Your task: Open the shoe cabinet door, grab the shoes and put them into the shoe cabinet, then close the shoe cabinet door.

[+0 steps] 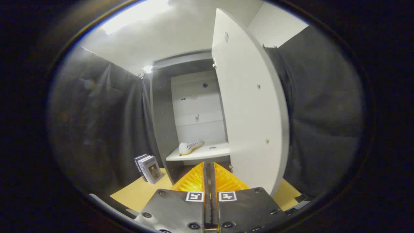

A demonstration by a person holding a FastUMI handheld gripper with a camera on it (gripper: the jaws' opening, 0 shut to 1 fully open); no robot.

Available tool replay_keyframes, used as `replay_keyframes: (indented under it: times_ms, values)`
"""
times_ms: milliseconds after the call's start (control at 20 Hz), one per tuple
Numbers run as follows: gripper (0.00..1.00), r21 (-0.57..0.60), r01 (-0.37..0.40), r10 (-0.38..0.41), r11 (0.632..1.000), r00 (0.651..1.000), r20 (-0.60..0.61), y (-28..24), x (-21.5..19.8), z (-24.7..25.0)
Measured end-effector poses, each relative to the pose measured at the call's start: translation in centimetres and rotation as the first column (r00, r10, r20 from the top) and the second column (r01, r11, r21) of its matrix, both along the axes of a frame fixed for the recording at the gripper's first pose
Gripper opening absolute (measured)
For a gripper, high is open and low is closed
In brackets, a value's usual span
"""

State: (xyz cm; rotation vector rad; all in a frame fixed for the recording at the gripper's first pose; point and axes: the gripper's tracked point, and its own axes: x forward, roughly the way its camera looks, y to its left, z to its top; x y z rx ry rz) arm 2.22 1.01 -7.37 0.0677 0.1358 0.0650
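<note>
The shoe cabinet (161, 106) stands ahead with its white door (250, 106) swung open toward me on the right. A white shoe with a yellow sole (190, 147) lies on the white shelf (207, 152) inside, toward the shelf's left side. My gripper (209, 165) is in front of the cabinet, below the shelf's front edge. Its fingers are closed together with only a thin slit between them, and nothing is held. The door's free edge is just right of the fingers.
Several books (148, 168) lean upright against the black cloth left of the cabinet. The cabinet and books stand on a tan floor board (142, 192). Black cloth walls close in on both sides.
</note>
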Motion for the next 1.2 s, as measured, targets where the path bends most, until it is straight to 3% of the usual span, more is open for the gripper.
replay_keyframes:
  times_ms: [300, 700, 850, 1200]
  values:
    - [0.07, 0.078, -0.039, 0.054, 0.996, 0.975, -0.214, 2.2, -3.3, -3.9]
    - [0.18, 0.081, -0.020, 0.057, 0.997, 0.873, -0.484, 2.6, -8.1, -8.3]
    - [0.19, 0.063, -0.015, 0.047, 0.998, 0.834, -0.549, 2.2, -9.5, -9.1]
    - [0.19, 0.007, 0.014, -0.007, 1.000, 0.791, -0.612, 1.3, -10.3, -10.8]
